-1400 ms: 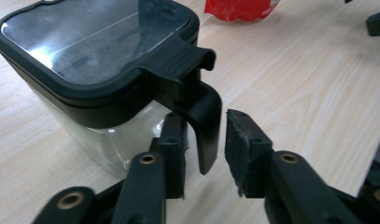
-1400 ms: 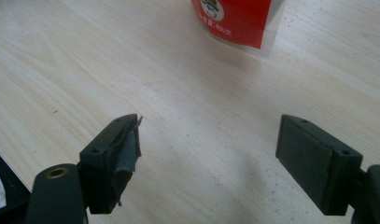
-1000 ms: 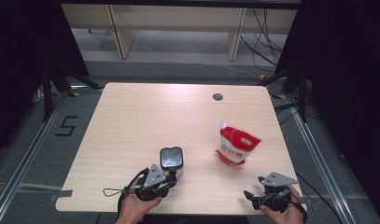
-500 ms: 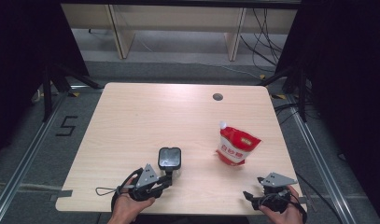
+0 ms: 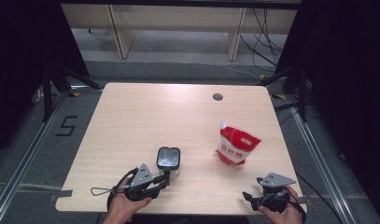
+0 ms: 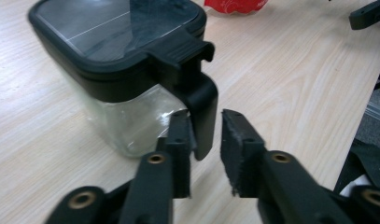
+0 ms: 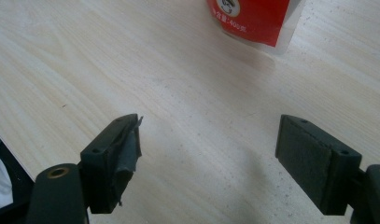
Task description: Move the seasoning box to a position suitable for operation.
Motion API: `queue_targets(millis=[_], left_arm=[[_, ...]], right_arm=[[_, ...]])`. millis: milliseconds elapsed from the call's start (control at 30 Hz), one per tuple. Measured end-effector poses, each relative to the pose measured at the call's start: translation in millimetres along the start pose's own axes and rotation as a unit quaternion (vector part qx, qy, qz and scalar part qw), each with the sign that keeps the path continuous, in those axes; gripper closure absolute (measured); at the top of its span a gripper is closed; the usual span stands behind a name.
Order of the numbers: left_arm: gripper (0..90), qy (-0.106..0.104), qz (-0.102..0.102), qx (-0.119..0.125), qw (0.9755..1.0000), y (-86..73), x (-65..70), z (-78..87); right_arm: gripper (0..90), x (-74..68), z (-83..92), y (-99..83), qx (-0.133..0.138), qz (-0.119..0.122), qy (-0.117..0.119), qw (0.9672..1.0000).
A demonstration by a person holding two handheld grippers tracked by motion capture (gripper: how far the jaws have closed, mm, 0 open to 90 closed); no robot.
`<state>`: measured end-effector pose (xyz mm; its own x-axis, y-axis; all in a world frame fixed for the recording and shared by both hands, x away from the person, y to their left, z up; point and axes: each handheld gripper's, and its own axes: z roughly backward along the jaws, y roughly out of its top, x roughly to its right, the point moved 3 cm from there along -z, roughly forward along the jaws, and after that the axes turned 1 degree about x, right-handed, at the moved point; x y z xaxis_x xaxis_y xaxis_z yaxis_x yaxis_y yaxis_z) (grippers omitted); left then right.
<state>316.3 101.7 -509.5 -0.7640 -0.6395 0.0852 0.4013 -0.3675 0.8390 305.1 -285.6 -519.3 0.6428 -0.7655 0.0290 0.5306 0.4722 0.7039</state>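
A clear jar with a black lid (image 5: pixel 168 157) stands on the table near its front edge, left of centre. My left gripper (image 5: pixel 165 179) lies just in front of it. In the left gripper view the jar (image 6: pixel 117 56) shows its black handle (image 6: pixel 201 102) between the jaws of my left gripper (image 6: pixel 207 128). The jaws have just been opening, and a gap separates the handle from the right pad (image 6: pixel 236 140). A red and white pouch (image 5: pixel 236 148) stands to the right. My right gripper (image 5: pixel 253 193) rests open at the front right, its jaws (image 7: pixel 208 140) wide with nothing between them, the pouch (image 7: pixel 250 18) ahead.
The light wooden table (image 5: pixel 145 112) has a small round hole (image 5: pixel 218 96) near its far right. Dark floor, metal rails and shelf legs surround it. The other gripper's black jaw (image 6: pixel 367 11) shows at the top right of the left gripper view.
My left hand has drawn slightly back and to the left, and its jaws have parted from the jar's handle. The jar, the pouch and the right gripper have stayed put.
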Motion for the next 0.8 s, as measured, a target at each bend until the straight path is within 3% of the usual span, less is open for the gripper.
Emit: queue_targets(millis=[33,167,200,267,300,400,433,467,567,600,700,800], left_arm=[[65.7,0.000,0.000,0.000,1.0000,0.0,0.0,0.0],[68.1,0.007,-0.003,0.001,1.0000,2.0,1.3,-6.6],[68.1,0.011,-0.006,-0.008,0.9999,1.8,-0.4,-6.4],[70.7,0.017,0.008,0.000,0.9998,1.7,-1.5,-8.2],[71.2,0.018,0.013,-0.003,0.9998,1.6,-1.7,-7.7],[74.4,0.024,-0.013,-0.014,0.9995,0.6,-5.1,-3.6],[74.5,0.024,-0.013,-0.014,0.9995,0.6,-5.1,-3.6],[74.4,0.024,0.014,0.002,0.9996,0.1,-2.8,-4.6],[74.3,0.029,0.007,-0.010,0.9995,-2.7,-9.2,1.8],[74.1,0.034,0.007,-0.011,0.9993,-3.8,-12.2,4.8],[73.7,0.034,0.007,-0.008,0.9994,-5.0,-16.0,7.2],[73.2,0.046,-0.008,-0.017,0.9988,-6.6,-23.9,13.2]], right_arm=[[23.2,0.0,0.0,0.0,0.000,0.000,0.000,1.0000],[22.7,-0.1,-0.9,-0.4,0.001,0.003,0.003,1.0000],[22.7,-0.1,-0.9,-0.4,0.001,0.003,0.003,1.0000],[22.7,-0.8,-0.9,-0.6,-0.002,0.000,0.003,1.0000],[22.7,-3.2,-1.0,-0.9,-0.003,-0.012,0.005,0.9999],[22.7,-3.2,-0.9,-0.9,-0.004,-0.012,0.006,0.9999],[22.7,-3.2,-0.9,-0.9,-0.004,-0.012,0.006,0.9999],[22.7,-1.4,-1.1,-0.5,-0.003,0.000,0.006,1.0000],[22.7,-3.8,-1.2,-1.2,-0.004,-0.012,0.005,0.9999],[22.7,-1.0,-1.2,-0.6,-0.003,0.004,0.005,1.0000],[22.7,-1.4,-1.6,-0.6,-0.004,0.001,0.008,1.0000],[22.7,-1.7,-1.9,-0.7,-0.004,0.002,0.008,1.0000]])
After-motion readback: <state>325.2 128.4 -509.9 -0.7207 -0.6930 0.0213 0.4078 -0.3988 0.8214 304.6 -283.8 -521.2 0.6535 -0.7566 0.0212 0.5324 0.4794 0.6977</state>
